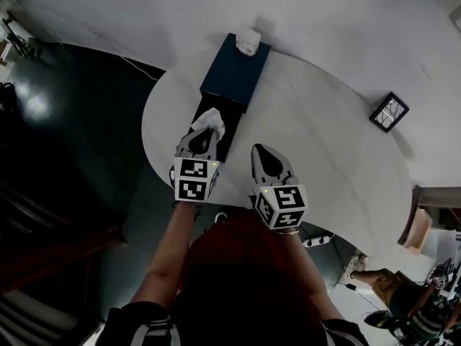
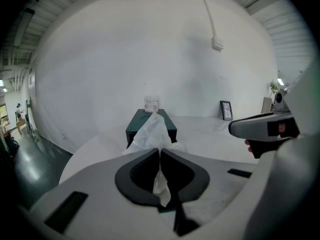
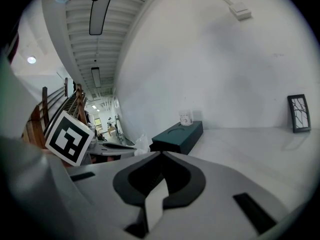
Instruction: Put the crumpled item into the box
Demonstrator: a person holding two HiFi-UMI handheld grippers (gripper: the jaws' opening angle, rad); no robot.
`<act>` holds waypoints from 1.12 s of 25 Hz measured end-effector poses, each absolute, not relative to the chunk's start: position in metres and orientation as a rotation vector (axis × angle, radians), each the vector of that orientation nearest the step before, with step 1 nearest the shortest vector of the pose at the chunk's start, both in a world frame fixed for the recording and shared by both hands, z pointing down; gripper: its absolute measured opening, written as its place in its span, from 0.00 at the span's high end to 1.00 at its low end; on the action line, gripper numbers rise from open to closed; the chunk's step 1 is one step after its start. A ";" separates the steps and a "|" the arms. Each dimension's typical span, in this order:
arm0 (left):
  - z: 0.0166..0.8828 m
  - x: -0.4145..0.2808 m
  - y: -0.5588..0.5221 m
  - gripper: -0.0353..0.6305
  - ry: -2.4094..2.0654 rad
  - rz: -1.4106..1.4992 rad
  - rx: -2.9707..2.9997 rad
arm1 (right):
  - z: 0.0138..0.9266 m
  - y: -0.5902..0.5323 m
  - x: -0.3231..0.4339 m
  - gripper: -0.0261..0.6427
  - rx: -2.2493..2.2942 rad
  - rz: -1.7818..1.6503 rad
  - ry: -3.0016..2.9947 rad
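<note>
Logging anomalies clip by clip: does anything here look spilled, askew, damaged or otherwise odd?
Nothing spilled or damaged. The only rumpled thing is the crumpled white item, pinched in the left claw near the dark box. The right claw is shut, empty.

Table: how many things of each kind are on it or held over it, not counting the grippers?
Box: 1
Small white container on the box: 1
Picture frame: 1
Crumpled white item, in the left gripper: 1
Total: 4
</note>
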State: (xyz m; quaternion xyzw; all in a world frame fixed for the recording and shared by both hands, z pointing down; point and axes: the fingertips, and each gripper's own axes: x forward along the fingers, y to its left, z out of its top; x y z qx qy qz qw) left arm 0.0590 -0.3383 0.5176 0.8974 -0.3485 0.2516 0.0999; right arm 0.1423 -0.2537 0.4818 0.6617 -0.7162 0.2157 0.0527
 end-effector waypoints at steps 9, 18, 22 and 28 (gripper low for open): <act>0.530 0.064 -0.344 0.90 -1.041 0.881 2.649 | 0.486 -0.261 0.145 0.94 1.990 0.673 -2.183; 0.541 0.068 -0.344 0.90 -1.013 0.940 2.617 | 0.488 -0.262 0.151 0.94 1.992 0.685 -2.176; 0.541 0.068 -0.343 0.90 -1.014 0.944 2.615 | 0.488 -0.261 0.150 0.94 1.988 0.689 -2.179; 0.538 0.070 -0.344 0.90 -1.010 0.919 2.617 | 0.489 -0.263 0.151 0.94 1.979 0.697 -2.184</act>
